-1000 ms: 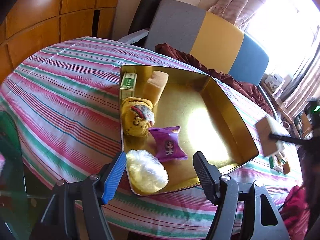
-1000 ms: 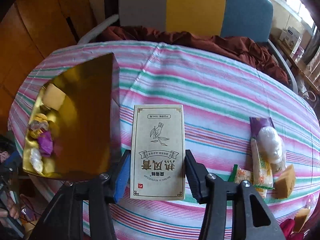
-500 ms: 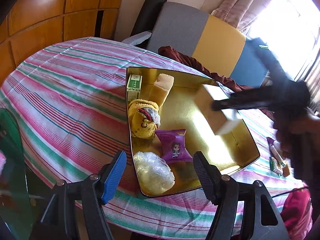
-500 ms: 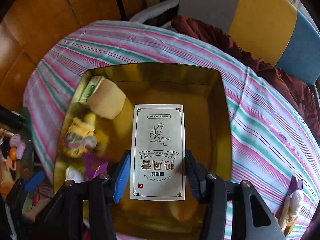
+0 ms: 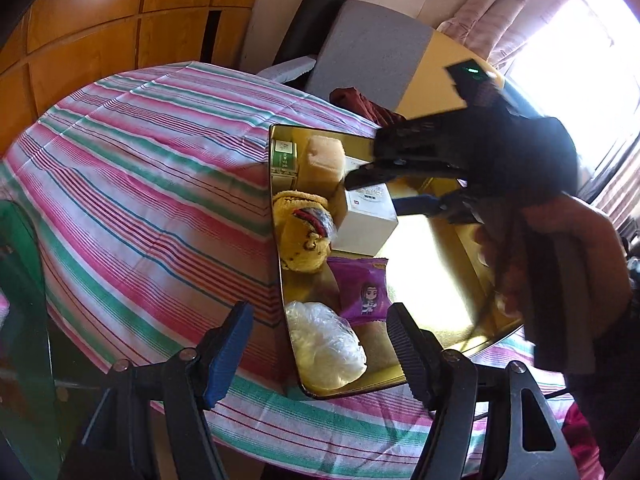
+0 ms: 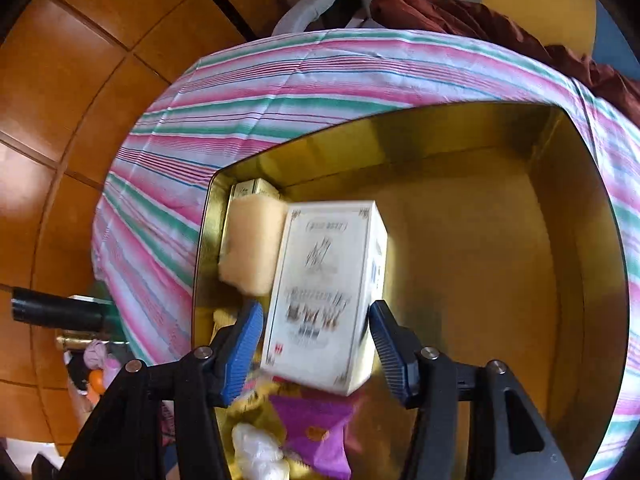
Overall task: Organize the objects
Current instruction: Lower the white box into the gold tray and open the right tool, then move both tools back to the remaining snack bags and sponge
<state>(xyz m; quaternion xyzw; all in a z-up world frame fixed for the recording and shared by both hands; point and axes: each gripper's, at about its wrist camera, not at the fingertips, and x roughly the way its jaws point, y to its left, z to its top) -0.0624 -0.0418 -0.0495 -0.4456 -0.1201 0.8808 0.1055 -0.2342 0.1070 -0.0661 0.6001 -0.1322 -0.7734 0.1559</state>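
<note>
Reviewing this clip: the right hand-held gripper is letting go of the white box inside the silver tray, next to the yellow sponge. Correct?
Not quite. The tray is gold, not silver, as the right wrist view shows. The rest holds: the right hand-held gripper is opening around the white box, beside the yellow sponge.

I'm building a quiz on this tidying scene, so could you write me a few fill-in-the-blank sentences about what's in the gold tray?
1. The white box sits between the fingers of the ____ gripper, whose jaws are opening.
2. The snack packet with a cartoon figure is ____ in colour.
3. The gold tray rests on a ____ tablecloth.
4. The left gripper holds ____.

Missing words: right; purple; striped; nothing
</note>
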